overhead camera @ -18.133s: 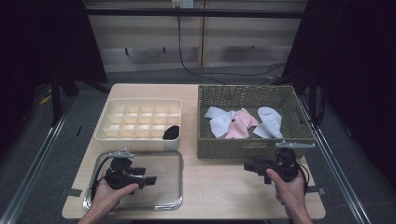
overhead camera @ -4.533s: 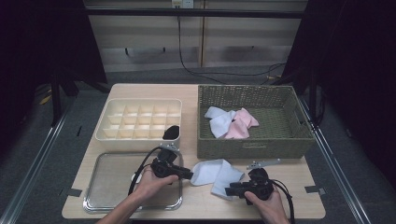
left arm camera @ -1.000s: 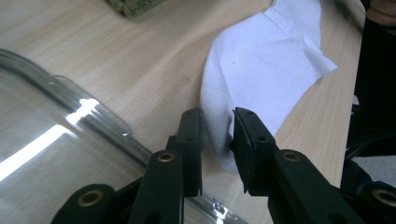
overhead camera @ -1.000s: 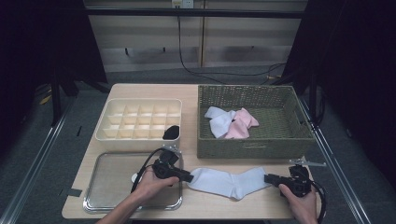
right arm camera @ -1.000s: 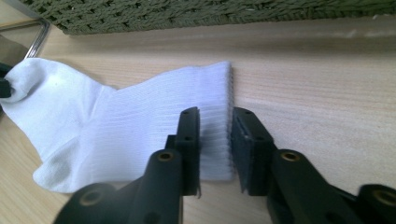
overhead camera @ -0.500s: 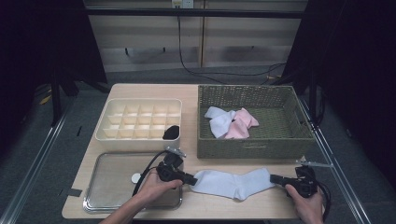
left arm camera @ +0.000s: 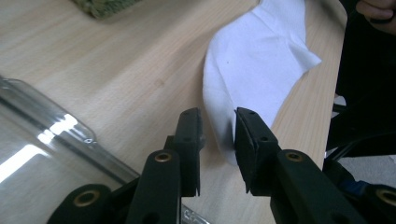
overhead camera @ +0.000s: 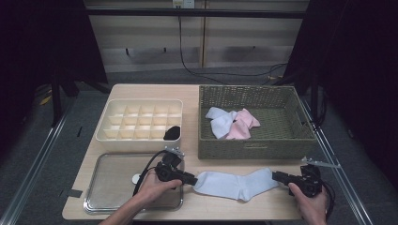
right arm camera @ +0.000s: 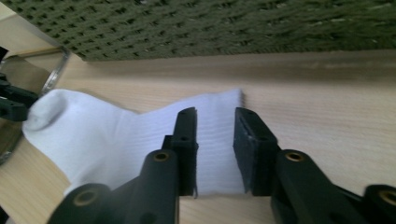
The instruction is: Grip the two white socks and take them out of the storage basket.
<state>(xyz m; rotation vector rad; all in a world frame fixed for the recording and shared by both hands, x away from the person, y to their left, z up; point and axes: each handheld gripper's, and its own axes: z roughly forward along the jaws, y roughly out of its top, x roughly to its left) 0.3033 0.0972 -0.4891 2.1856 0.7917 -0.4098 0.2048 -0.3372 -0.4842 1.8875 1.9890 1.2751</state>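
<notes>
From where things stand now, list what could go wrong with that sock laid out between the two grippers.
1. The left gripper stands open at the toe of the white sock, partly over the metal tray; closing low could catch the tray rim rather than cloth.
2. The right gripper is open over the cuff, so a lift may take only one layer, or slip off.
3. The sock lies near the table's front edge and might slide off.

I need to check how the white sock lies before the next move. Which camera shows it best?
The high view: the whole white sock lies flat on the table, stretched between both grippers. The right gripper view shows its ribbed cuff end beyond open fingers; the left gripper view shows the toe end.
</notes>
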